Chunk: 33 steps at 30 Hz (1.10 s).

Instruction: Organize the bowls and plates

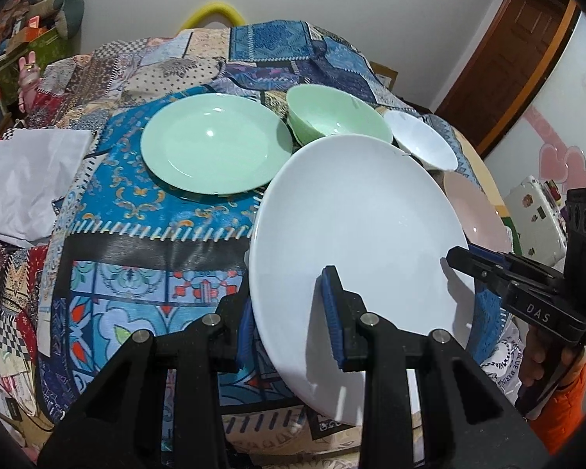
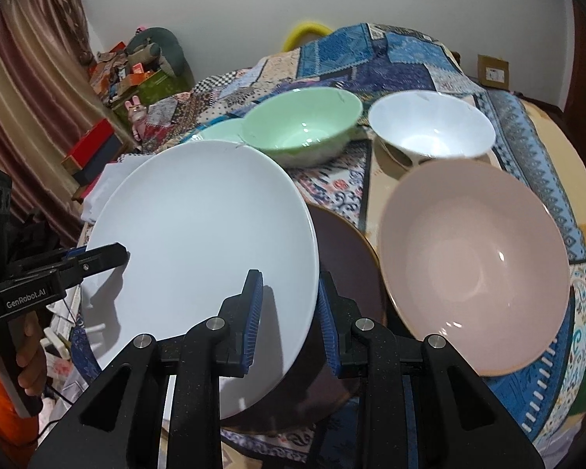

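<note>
A large white plate (image 1: 351, 215) (image 2: 199, 215) is held tilted above the table by both grippers. My left gripper (image 1: 289, 293) (image 2: 119, 252) is shut on its left rim, and my right gripper (image 2: 289, 277) (image 1: 455, 254) is shut on its right rim. Under the plate's right edge lies a dark brown plate (image 2: 343, 250). Beyond are a green plate (image 1: 215, 144) (image 2: 220, 129), a green bowl (image 1: 336, 117) (image 2: 301, 125) and a white bowl (image 1: 422, 138) (image 2: 429, 125). A pink bowl (image 2: 472, 262) (image 1: 476, 211) sits to the right.
A patchwork cloth (image 1: 144, 230) covers the round table. A white folded sheet (image 1: 27, 179) lies at the table's left edge. Boxes and toys (image 2: 136, 74) crowd the far left corner, and a wooden door (image 1: 508, 58) stands at the right. A hand in an orange sleeve (image 1: 566, 391) holds the right gripper.
</note>
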Tool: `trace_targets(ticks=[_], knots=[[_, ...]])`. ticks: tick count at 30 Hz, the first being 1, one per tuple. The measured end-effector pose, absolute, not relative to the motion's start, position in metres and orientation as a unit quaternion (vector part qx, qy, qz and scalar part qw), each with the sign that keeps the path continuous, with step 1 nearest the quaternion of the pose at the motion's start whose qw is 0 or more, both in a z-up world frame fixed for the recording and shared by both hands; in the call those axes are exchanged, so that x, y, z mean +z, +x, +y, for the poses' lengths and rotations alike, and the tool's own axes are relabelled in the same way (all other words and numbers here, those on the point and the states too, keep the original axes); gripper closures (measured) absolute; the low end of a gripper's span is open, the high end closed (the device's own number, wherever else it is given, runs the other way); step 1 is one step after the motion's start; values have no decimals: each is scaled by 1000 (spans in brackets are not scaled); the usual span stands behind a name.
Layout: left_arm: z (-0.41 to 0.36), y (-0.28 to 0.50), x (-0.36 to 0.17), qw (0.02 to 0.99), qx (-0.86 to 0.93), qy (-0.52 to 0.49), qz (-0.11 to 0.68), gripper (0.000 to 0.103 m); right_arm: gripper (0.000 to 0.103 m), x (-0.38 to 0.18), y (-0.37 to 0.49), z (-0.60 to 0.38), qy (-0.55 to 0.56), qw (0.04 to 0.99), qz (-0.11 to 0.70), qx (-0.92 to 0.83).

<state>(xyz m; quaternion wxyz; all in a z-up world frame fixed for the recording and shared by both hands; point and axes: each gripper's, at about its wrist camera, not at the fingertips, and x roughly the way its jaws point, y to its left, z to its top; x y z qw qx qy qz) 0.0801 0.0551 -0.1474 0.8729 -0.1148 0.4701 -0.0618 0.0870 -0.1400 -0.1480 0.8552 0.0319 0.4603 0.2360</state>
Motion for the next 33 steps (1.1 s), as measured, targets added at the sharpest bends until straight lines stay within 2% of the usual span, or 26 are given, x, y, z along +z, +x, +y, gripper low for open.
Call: trace_targets(ticks=[33], knots=[[36,111,-184,850,-86,-111,507,70,78,-170,83,-166,57,851,483,197]])
